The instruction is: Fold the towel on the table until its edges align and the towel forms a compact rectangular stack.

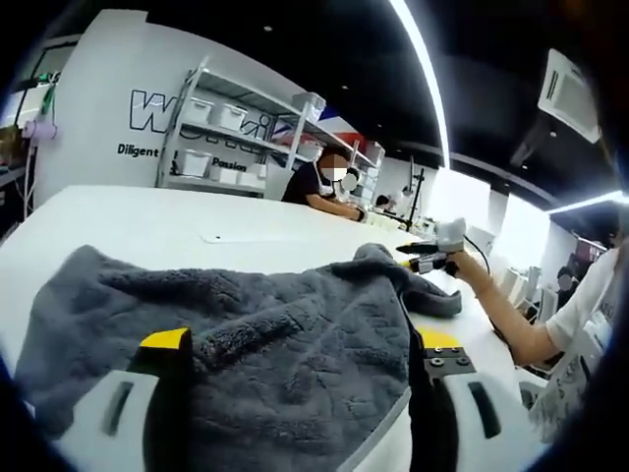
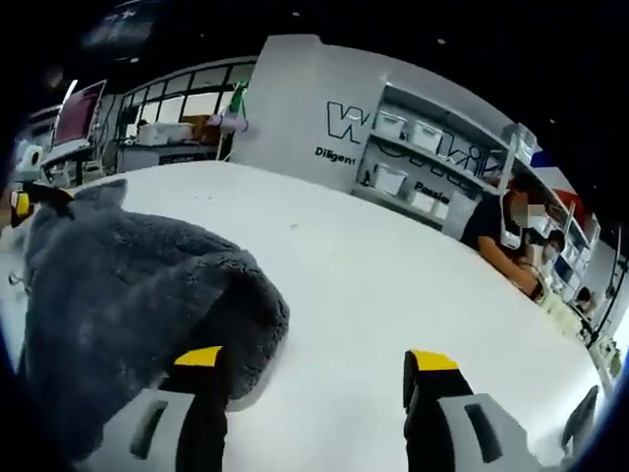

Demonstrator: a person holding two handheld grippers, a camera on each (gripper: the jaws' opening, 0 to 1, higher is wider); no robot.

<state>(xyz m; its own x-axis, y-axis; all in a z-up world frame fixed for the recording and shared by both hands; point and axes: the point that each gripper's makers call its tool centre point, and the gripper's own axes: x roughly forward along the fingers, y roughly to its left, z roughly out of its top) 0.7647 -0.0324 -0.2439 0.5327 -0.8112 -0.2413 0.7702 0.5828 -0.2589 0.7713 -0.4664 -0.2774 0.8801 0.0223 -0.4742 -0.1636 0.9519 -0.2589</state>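
Note:
A grey fluffy towel [image 1: 265, 344] lies rumpled on the white table [image 1: 177, 221]. In the left gripper view it spreads across the gap between my left gripper's [image 1: 303, 340] wide-apart jaws, which stand open, and it covers part of their inner sides. Beyond its far corner a hand holds my right gripper [image 1: 425, 260], close to the towel's edge. In the right gripper view the towel [image 2: 128, 295] is bunched at the left, its fold touching the left jaw. My right gripper [image 2: 314, 359] is open over bare table [image 2: 393, 285]. A yellow tip of the left gripper [image 2: 20, 203] peeks in at the far left.
Shelving with white bins [image 1: 221, 138] stands along the wall behind the table. A seated person [image 1: 319, 187] works at the far side. The holder's arm and sleeve [image 1: 580, 315] reach in from the right. A monitor [image 2: 81, 113] and desks stand at the far left.

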